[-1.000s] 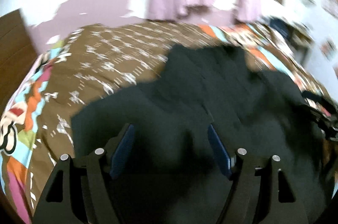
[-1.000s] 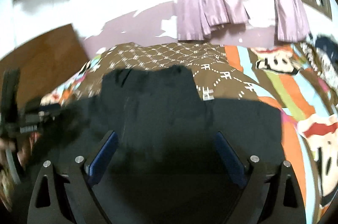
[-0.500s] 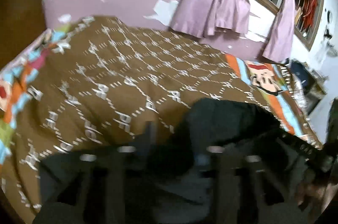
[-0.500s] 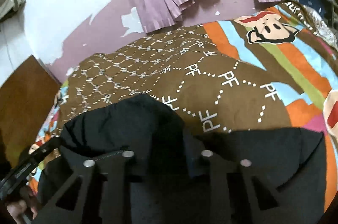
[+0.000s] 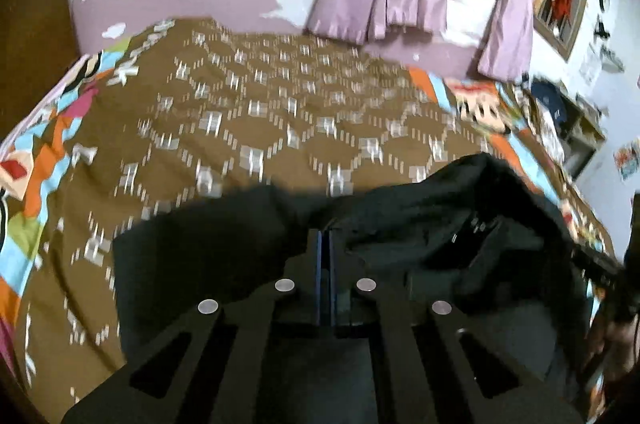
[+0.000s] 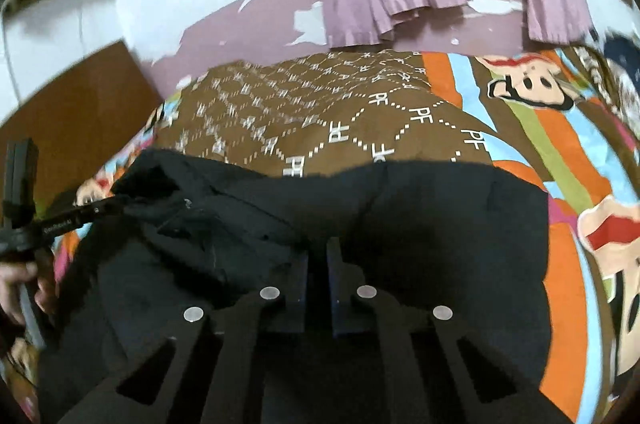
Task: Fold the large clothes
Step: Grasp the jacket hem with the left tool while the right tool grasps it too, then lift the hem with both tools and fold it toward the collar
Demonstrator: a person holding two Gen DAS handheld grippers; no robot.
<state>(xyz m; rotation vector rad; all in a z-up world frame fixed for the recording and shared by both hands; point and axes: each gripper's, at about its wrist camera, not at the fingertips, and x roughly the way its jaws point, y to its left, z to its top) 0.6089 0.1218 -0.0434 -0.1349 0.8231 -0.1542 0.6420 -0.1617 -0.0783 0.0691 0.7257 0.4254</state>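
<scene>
Now both grippers — shut on garment.

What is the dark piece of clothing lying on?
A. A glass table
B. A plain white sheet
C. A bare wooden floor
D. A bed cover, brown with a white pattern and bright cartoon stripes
D: the black garment lies spread over the brown bed cover, whose white pattern and orange, blue and green cartoon stripes show beyond it.
</scene>
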